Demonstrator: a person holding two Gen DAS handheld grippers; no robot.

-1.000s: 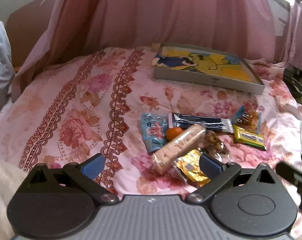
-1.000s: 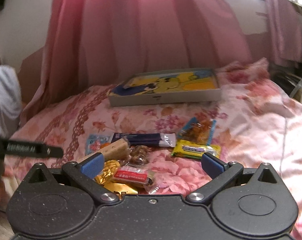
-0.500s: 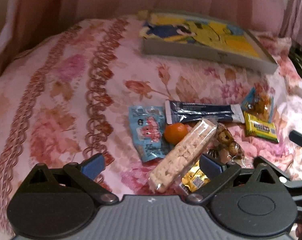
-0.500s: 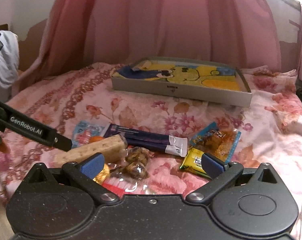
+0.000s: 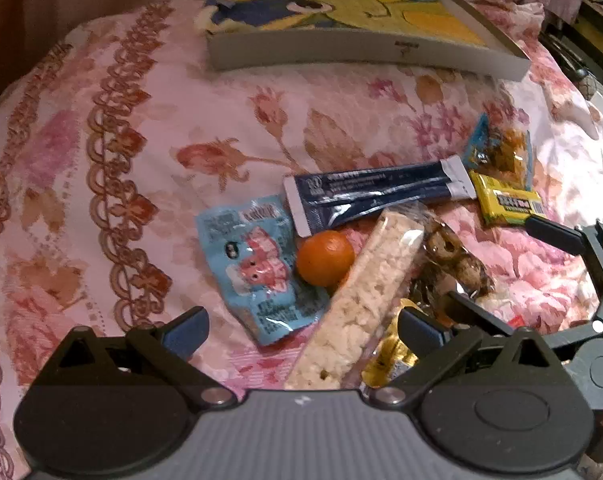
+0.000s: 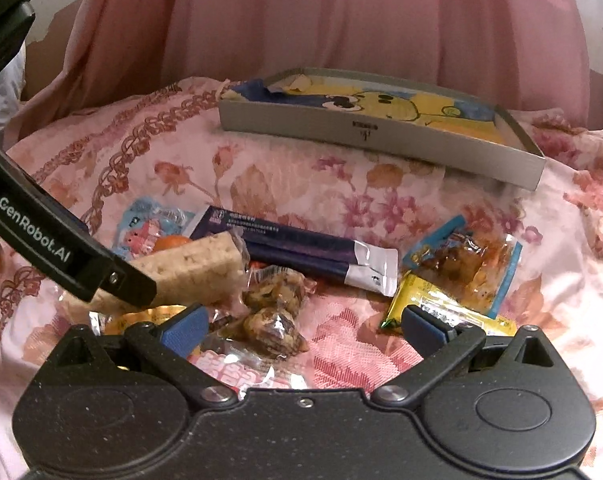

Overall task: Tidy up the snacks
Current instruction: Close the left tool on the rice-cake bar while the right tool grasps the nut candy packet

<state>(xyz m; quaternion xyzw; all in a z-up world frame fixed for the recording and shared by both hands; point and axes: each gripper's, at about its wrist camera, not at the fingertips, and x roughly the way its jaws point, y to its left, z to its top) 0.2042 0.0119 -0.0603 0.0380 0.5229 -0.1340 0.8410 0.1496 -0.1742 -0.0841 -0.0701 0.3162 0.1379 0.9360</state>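
Both tools spread wide, grasping nothing: left tool (image 5: 301,330) over the rice crispy bar (image 5: 361,296), right tool (image 6: 303,326) over wrapped nut candies (image 6: 275,306). Snacks piled on the floral bedspread (image 5: 113,128), near the tray (image 6: 381,128).

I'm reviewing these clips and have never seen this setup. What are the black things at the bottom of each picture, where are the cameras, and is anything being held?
Nothing is held yet. A person carries two hand-held grippers, each with a wide-angle camera looking forward along its two blue-tipped fingers; the black shapes at the bottom are the gripper bodies. One picture comes from the left gripper, the other from the right gripper. Both are open, low over the snacks.

On the flowered bedspread lies a pile: a puffed rice bar, a small orange, a light blue packet, a long dark blue packet, a yellow packet and some clear-wrapped sweets. Behind them sits a shallow grey box with a cartoon picture inside.
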